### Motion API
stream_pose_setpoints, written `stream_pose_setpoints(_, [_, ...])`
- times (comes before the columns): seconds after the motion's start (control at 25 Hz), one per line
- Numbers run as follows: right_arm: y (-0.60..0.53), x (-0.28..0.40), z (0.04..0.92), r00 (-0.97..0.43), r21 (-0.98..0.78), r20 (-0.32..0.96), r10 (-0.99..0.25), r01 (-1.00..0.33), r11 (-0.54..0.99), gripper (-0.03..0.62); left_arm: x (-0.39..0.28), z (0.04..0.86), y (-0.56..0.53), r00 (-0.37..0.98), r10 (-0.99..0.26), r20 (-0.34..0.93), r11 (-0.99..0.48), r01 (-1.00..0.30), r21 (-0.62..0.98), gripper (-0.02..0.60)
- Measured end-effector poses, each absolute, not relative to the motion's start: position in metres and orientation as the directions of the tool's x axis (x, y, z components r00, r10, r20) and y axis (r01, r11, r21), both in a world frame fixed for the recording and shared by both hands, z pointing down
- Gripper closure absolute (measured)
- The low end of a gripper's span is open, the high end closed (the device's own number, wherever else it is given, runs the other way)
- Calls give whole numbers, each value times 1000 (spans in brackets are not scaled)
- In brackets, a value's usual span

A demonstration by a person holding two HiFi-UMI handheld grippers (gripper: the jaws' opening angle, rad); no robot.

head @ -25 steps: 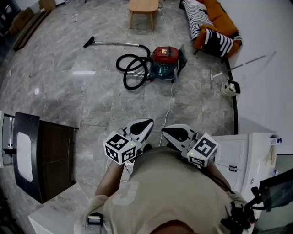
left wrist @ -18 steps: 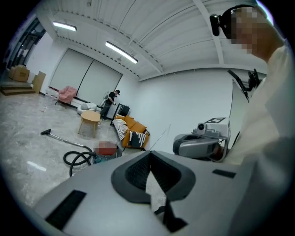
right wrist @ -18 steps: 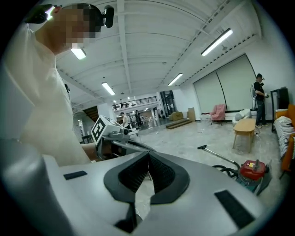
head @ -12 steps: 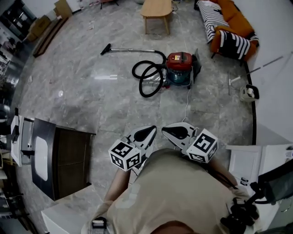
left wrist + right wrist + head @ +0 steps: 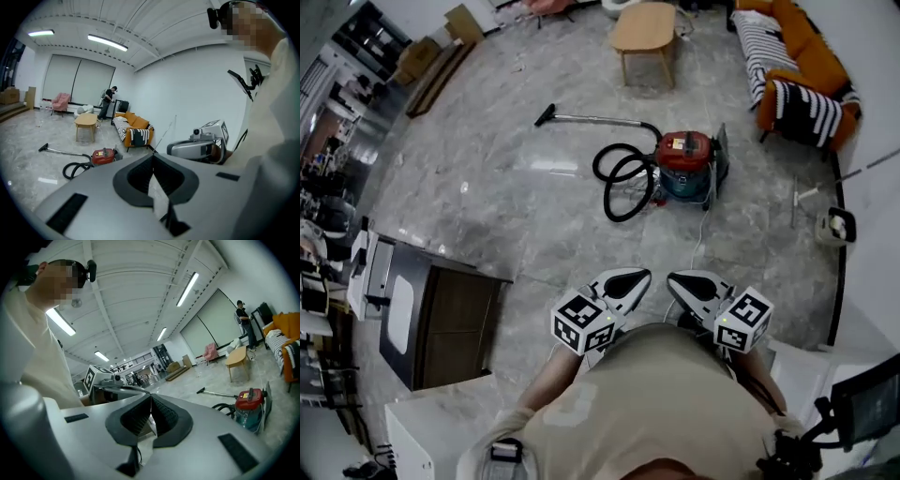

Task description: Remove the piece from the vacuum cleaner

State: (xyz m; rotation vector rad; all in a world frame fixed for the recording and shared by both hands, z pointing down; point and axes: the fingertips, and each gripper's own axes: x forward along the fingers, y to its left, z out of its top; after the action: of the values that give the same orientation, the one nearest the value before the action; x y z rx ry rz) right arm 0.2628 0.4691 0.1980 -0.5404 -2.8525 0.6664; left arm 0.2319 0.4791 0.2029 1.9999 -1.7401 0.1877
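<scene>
A red and teal vacuum cleaner [image 5: 686,165] sits on the grey floor well ahead of me, its black hose [image 5: 623,178] coiled at its left and a long wand with a floor nozzle [image 5: 546,116] lying out to the left. The same vacuum cleaner [image 5: 103,155] appears small in the left gripper view, and the vacuum cleaner [image 5: 248,408] shows at the right in the right gripper view. My left gripper [image 5: 645,273] and right gripper [image 5: 672,277] are held close to my chest, side by side, far from the vacuum. Both are shut with nothing between the jaws.
A wooden coffee table [image 5: 645,30] stands beyond the vacuum. An orange sofa with striped cushions [image 5: 797,70] lines the right wall. A dark cabinet [image 5: 436,323] is at my left, a white counter [image 5: 422,427] below it. A person [image 5: 108,98] stands at the far end of the room.
The head view has shifted: the vacuum now sits further right and lower in the picture. Both grippers stay shut and close to my body.
</scene>
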Motion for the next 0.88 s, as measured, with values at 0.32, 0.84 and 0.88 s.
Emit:
stream_pose_setpoints(0.32, [434,254,203,-814,-526,16,580,487,698,591,212,191,451,-27,-917,398,127,-966,225,578])
stream_pose_setpoints(0.84, [465,199,214,-707,-433,85,702,608,665,591,148,199,472,-115,-926,359,212,-947,242,578])
stream_pose_setpoints(0.88, [460,192,215,-720,-438,93,688,591,678,591,141,199,469,-108,-930,351,203,-948,247,578])
